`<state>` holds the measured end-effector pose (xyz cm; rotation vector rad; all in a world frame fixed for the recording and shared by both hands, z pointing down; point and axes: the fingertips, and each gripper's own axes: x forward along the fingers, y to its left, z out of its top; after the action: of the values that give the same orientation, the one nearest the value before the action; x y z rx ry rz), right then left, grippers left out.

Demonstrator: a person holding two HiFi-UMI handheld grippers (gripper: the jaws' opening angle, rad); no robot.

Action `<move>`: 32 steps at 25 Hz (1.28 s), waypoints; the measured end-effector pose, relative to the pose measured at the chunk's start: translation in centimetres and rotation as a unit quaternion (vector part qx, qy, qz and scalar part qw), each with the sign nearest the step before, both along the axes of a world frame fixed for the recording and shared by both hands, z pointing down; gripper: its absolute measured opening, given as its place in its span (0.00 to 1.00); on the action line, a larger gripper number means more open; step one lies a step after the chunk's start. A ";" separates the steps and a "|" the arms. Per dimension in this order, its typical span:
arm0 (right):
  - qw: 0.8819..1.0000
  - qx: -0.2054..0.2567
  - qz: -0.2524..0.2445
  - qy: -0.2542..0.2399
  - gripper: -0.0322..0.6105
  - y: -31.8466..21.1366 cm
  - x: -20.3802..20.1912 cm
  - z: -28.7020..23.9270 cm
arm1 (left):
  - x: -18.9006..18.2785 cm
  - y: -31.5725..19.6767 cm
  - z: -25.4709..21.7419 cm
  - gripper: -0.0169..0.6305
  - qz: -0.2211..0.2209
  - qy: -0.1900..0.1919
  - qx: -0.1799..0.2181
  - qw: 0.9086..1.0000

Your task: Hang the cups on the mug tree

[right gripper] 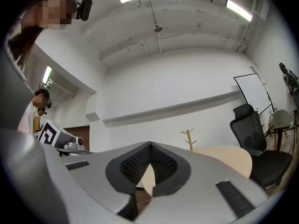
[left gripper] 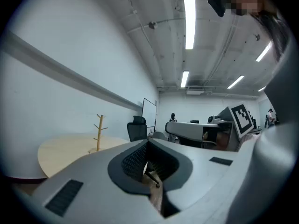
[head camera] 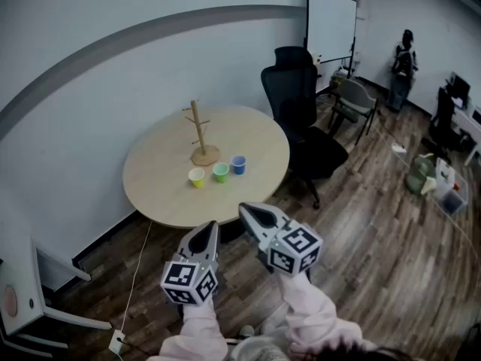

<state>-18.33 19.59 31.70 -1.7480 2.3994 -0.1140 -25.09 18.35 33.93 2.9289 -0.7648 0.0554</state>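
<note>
Tongs closed and empty: left tongs and right tongs off the near edge of the bench. Yellow cup, green cup and blue cup stand beside the mug tree.

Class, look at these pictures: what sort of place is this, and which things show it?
Most likely an office meeting room: a whiteboard by the wall, a black swivel office chair beside a round table, and long strip lights on the ceiling.

bench: pale wood
mug tree: light wood
left cup: yellow
middle cup: green
right cup: blue
left gripper, right gripper: grey, black-white square markers
chair: black
floor: dark wood planks
</note>
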 end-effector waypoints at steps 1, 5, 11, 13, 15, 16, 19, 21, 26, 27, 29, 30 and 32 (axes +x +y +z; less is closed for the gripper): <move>1.000 -0.001 -0.002 -0.001 0.03 0.0 0.1 0.1 | 0.2 0.0 0.0 0.03 0.000 0.000 0.001 1.000; 1.000 -0.003 -0.001 -0.005 0.03 0.0 1.0 0.4 | 1.0 0.1 0.0 0.03 -0.002 -0.002 0.002 1.000; 1.000 -0.005 -0.006 -0.019 0.04 0.2 2.4 0.8 | 2.0 -0.1 0.2 0.03 -0.010 0.006 -0.006 1.000; 1.000 -0.005 -0.005 -0.019 0.04 0.5 2.9 1.0 | 2.4 0.1 0.5 0.03 -0.011 0.008 -0.010 1.000; 1.000 -0.006 -0.005 -0.025 0.04 0.7 3.5 1.3 | 2.9 0.3 0.9 0.03 -0.011 0.007 -0.014 1.000; 1.000 -0.008 -0.005 -0.028 0.04 0.8 3.8 1.5 | 3.1 0.5 1.1 0.03 -0.011 0.004 -0.015 1.000; 0.999 -0.014 -0.001 -0.036 0.04 1.0 4.4 2.1 | 3.6 0.9 1.9 0.03 -0.008 -0.006 -0.016 1.000; 0.999 -0.017 0.000 -0.040 0.04 0.9 4.7 2.5 | 3.9 0.7 2.2 0.03 -0.009 -0.011 -0.016 1.000; 0.999 -0.020 -0.002 -0.046 0.04 0.2 5.4 2.8 | 4.2 -0.1 2.4 0.03 -0.011 -0.016 -0.020 1.000; 0.999 -0.020 -0.001 -0.047 0.04 0.0 5.6 2.9 | 4.3 -0.3 2.5 0.03 -0.011 -0.016 -0.020 1.000; 0.999 -0.020 -0.001 -0.049 0.04 -0.4 5.9 3.0 | 4.5 -0.8 2.6 0.03 -0.012 -0.016 -0.021 1.000; 0.999 -0.021 -0.002 -0.050 0.04 -0.7 6.1 3.1 | 4.6 -1.1 2.8 0.03 -0.012 -0.017 -0.022 1.000; 0.999 -0.023 -0.003 -0.048 0.04 -1.3 6.3 3.2 | 4.8 -1.7 3.1 0.03 -0.013 -0.018 -0.024 0.999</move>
<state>-12.05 18.32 34.92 -1.7128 2.3516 -0.2501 -20.25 16.68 37.01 2.8793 -0.7947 0.1218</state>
